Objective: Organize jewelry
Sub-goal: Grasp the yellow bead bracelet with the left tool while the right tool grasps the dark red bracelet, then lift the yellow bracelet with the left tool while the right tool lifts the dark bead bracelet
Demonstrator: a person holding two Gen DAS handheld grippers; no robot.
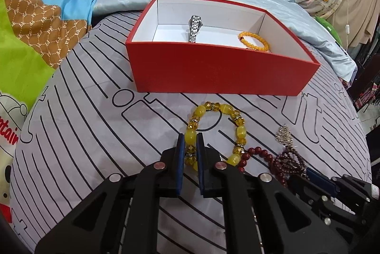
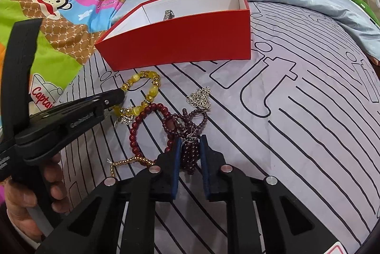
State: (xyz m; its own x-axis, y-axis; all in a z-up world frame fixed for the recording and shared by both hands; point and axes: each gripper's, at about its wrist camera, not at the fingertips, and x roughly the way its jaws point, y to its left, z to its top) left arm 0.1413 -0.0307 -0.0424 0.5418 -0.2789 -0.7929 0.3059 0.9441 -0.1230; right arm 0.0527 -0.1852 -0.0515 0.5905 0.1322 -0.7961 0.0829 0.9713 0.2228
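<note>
Blue-padded, the left gripper (image 1: 190,147) is closing narrowly around the yellow glass-bead bracelet (image 1: 217,130) lying before the red cardboard box (image 1: 220,73) on the striped grey bedsheet (image 1: 83,123). Likewise, the right gripper (image 2: 190,151) is straddling the tangled dark garnet bead strand (image 2: 188,135). Both look limp, light and slippery; pinching single beads seems safest.

From the right wrist, the red box's (image 2: 180,40) near wall hid all but the top of the silver watch (image 2: 169,14). The gold bead chain (image 2: 133,160) ran under the right tool (image 2: 190,149). From the left wrist, the orange bracelet's (image 1: 254,41) lower edge sat behind the box wall.
</note>
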